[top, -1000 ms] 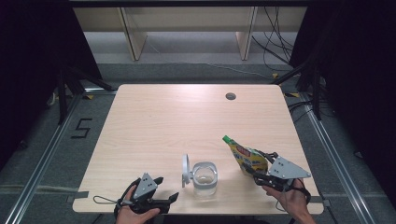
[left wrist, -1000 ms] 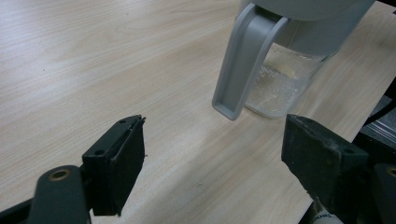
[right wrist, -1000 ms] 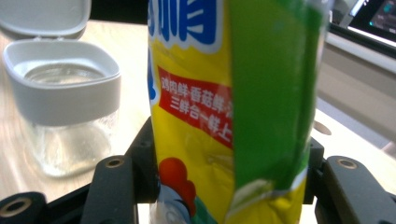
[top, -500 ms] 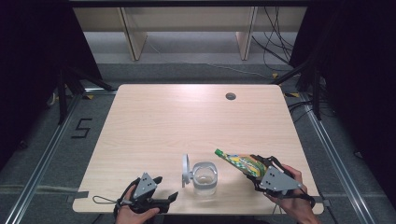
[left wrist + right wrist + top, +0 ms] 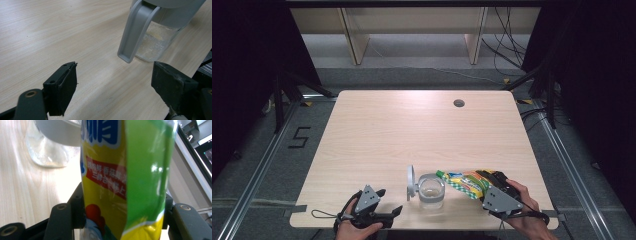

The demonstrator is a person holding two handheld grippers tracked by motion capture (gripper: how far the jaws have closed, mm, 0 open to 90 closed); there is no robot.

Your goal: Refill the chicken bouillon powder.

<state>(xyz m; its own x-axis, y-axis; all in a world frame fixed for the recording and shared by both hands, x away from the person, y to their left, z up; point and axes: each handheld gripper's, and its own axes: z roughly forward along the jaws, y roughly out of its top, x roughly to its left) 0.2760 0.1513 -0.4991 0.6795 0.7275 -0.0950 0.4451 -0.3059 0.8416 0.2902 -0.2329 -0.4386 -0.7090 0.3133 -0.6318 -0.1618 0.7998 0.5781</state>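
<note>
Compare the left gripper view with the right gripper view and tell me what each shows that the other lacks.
Left gripper view: the left claw, its jaws wide apart with nothing between them, and the grey hinged lid hanging down the side of the glass jar.

Right gripper view: the right claw clamped on a yellow-green snack pouch with red and blue print, and a dark monitor beyond the table edge.

Both: the glass jar with its grey rim and the light wooden table.
</note>
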